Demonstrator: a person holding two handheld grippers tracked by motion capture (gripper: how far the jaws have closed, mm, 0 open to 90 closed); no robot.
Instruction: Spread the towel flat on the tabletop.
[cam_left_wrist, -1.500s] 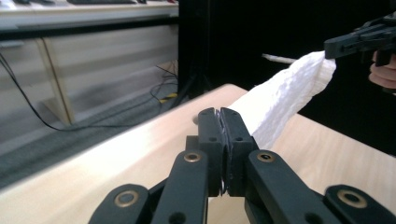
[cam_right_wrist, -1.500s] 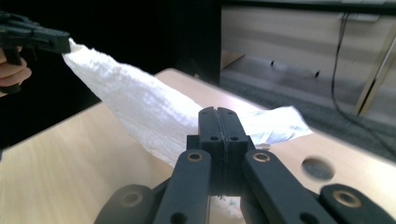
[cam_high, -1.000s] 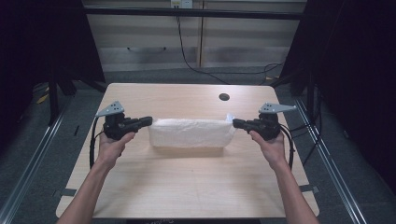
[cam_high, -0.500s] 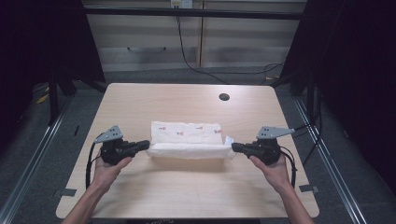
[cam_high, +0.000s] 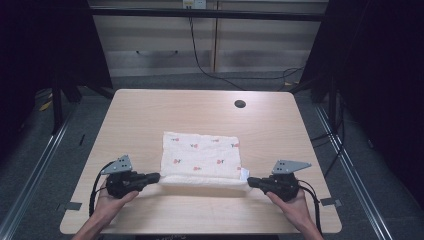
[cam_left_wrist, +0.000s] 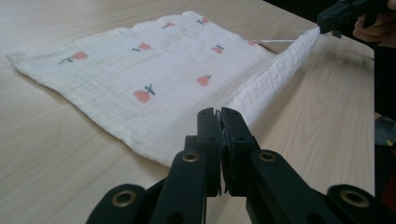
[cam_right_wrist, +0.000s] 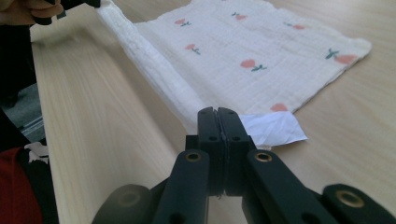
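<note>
1 pale wooden table (cam_high: 150, 115) stands between dark curtains (cam_high: 380, 75).

Both tongs (cam_high: 159, 176) (cam_high: 248, 181) pinch the cloth's (cam_high: 200, 157) near corners.

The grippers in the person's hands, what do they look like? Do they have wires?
Both are black. The left gripper and the right gripper each have two flat black jaws on hinged arms with brass-coloured round rivets. A grey three-cornered plate with small holes sits on top of each. A black cable loops from the back of each one. The forearms are bare, with no sleeves in sight.
</note>
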